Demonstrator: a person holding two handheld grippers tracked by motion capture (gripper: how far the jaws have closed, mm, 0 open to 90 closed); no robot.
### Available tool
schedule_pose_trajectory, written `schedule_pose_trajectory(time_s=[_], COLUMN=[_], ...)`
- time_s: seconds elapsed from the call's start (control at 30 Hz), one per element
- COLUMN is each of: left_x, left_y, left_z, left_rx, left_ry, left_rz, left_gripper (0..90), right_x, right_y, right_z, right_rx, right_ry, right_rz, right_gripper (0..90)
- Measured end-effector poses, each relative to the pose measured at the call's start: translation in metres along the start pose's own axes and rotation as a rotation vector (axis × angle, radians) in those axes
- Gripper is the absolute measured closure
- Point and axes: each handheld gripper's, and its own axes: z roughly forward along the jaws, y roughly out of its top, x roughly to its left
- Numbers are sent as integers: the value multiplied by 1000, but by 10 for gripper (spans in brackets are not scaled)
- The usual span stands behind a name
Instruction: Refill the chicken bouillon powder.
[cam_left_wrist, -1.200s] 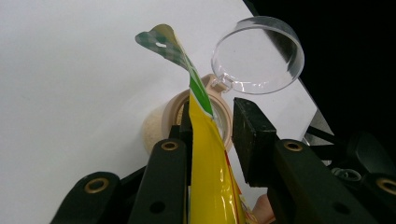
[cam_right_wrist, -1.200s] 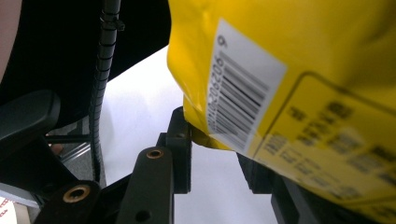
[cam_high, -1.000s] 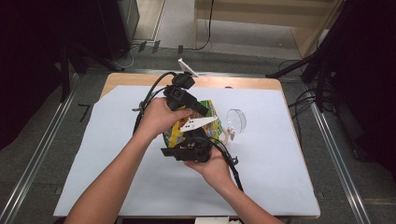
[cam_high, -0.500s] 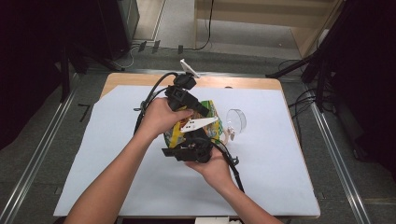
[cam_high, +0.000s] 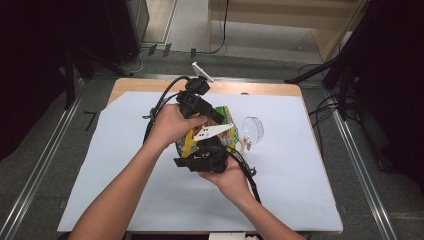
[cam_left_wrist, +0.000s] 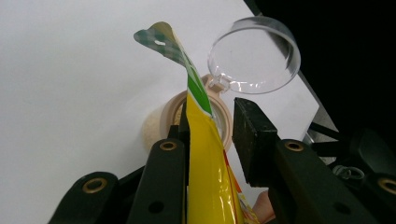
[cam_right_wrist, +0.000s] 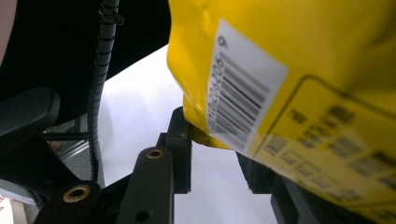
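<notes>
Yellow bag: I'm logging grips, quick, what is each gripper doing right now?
Left gripper: bag between the jaws; a pressing grip cannot be told.
Right gripper: bag's lower corner between its jaws; grip cannot be told.

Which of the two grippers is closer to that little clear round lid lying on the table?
The left gripper. It holds the yellow bag just short of the clear lid. The right gripper sits lower on the bag, farther from the lid and nearer the person.

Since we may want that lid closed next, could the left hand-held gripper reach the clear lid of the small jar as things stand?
Probably not yet: the left hand-held gripper has the yellow bag between its jaws. The clear lid stands open just beyond its tips, with nothing else between them, so it could likely reach once the bag is let go.
</notes>
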Motion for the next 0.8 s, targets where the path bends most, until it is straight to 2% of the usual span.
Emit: schedule_pose_trajectory(time_s=[0.3,0.43,0.6,0.8], left_x=[-2,-2,-1,-1], left_y=[3,2,1,2], left_z=[5,5,6,6], left_rx=[28,27,25,24], left_ry=[22,21,16,14], left_rz=[13,12,7,9], left_gripper=[742,743,743,744], right_x=[-1,-2,-1,-1], right_y=[-1,-2,-2,-2], right_z=[0,1,1,1], right_rx=[-6,-5,-2,1], right_ry=[11,7,16,9], right_rz=[21,18,40,35], right_gripper=[696,699,697,698])
